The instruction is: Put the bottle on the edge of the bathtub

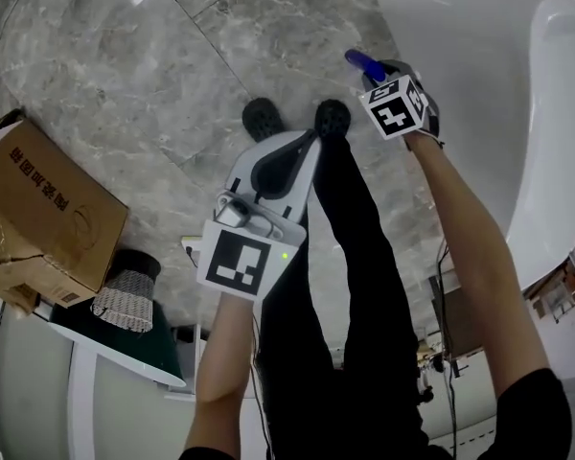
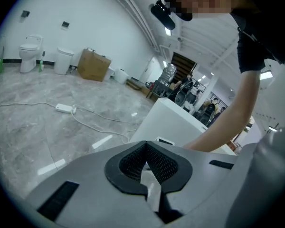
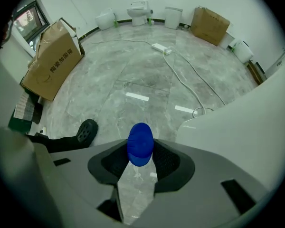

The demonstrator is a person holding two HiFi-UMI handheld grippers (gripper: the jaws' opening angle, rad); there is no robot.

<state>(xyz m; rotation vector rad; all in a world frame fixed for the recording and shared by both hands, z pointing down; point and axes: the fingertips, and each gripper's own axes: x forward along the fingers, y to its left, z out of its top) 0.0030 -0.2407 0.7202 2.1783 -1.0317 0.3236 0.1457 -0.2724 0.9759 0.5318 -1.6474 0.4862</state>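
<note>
Grey marbled floor tiles (image 1: 125,56), glossy and veined, spread below me, and the white, smooth, rounded bathtub (image 1: 479,56) curves along my right side. My right gripper (image 3: 141,158) pinches one bottle (image 3: 140,144). Its clear plastic body sits between the ribbed black pads, and its domed blue cap pokes out past the fingertips. In the head view the bottle is over the floor, near the bathtub's outer wall and not on its edge.

My left gripper (image 2: 146,148) has its jaws pressed together, with the mesh-textured pads meeting at the tip and nothing between them. It hangs in front of my legs, above my two black shoes (image 1: 264,118).

I count two brown cardboard boxes in the right gripper view. The near one (image 3: 54,58) carries printed Chinese characters that I cannot read with certainty, and the far one (image 3: 210,25) stands by the wall. One white power strip (image 3: 159,47) lies on the tiles, its cable snaking toward the bathtub.
</note>
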